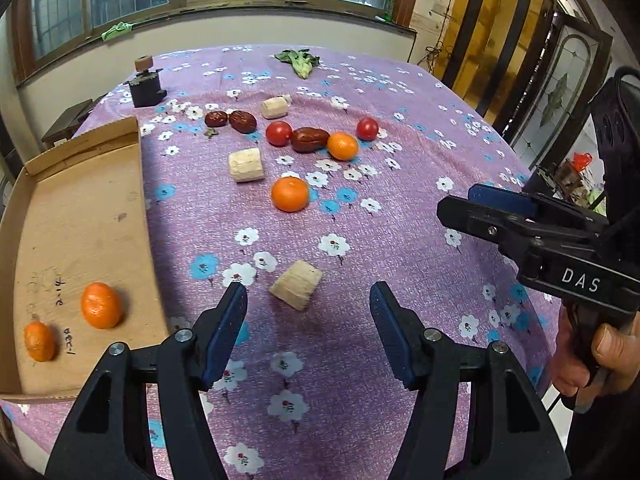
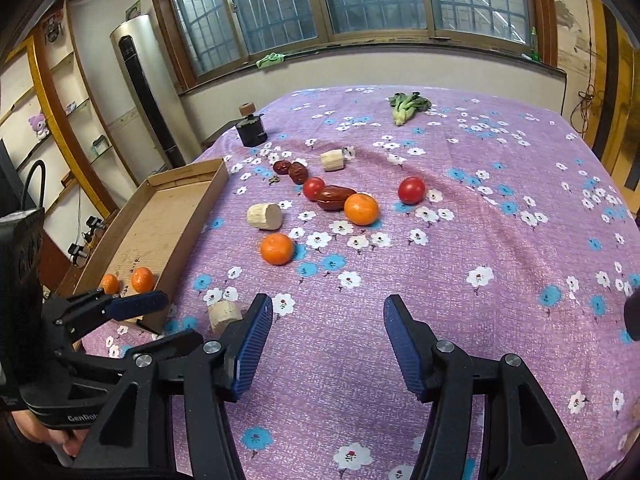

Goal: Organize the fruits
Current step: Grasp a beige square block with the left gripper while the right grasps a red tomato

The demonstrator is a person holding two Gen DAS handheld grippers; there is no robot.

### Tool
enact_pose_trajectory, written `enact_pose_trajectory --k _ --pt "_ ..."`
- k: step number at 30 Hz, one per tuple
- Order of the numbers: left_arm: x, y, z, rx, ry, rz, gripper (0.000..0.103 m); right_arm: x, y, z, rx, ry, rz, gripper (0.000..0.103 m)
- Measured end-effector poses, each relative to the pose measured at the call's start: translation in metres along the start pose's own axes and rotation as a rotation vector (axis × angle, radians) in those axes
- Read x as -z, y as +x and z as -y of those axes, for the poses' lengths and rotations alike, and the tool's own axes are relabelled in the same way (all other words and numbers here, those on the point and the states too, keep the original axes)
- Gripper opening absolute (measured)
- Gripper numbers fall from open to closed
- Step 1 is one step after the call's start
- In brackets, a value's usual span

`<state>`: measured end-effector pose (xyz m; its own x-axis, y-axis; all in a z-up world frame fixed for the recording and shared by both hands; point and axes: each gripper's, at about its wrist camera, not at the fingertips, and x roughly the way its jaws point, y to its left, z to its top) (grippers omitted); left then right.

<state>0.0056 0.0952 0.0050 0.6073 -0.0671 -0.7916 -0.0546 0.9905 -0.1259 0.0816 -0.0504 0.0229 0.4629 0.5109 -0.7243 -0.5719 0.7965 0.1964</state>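
Two oranges, two tomatoes and red dates lie mid-table on the purple floral cloth. A cardboard tray at the left holds two more oranges. My left gripper is open and empty, hovering just before a pale cut chunk. My right gripper is open and empty over bare cloth; it also shows at the right of the left wrist view. The near orange lies ahead of it.
More pale chunks lie among the fruit. A dark block with a wooden spool stands at the back left, a leafy green at the back. The table edge curves off at the right.
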Motion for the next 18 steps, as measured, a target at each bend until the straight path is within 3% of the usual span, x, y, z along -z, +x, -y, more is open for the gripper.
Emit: enact_pose_trajectory --k 18 --pt "0.0 0.029 -0.001 -0.012 0.029 -0.058 0.063 -0.005 0.021 0.017 0.034 0.029 -0.027 0.06"
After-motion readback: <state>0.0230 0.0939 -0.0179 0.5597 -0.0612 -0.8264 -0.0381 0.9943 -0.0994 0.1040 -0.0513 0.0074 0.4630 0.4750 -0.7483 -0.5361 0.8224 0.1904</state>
